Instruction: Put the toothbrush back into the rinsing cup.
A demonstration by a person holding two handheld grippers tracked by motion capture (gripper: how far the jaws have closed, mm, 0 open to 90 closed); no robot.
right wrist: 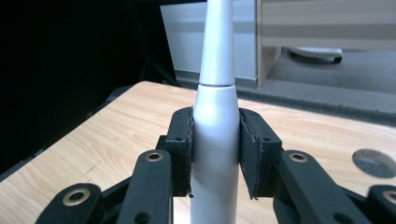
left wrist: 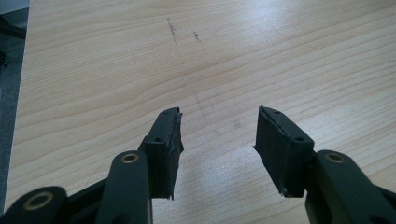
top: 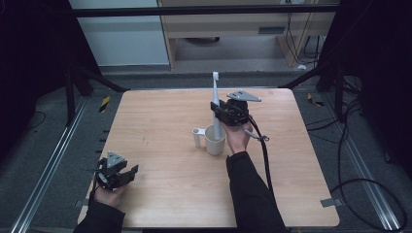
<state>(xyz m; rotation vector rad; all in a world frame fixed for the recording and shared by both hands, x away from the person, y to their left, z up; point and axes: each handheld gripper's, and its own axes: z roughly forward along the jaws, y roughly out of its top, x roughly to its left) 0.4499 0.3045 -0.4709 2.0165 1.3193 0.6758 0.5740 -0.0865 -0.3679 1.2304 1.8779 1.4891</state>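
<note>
A white electric toothbrush stands upright with its brush head up, and its lower end reaches down into a white mug near the table's middle. My right gripper is shut on the toothbrush's thick body, both pads pressed against its sides. The mug's handle points left. My left gripper rests low over the table's front left corner, with its jaws apart and only bare wood between them.
The wooden table carries faint pencil marks ahead of the left gripper. A black cable trails from the right gripper along the right forearm. Dark floor, metal rails and a cabinet surround the table.
</note>
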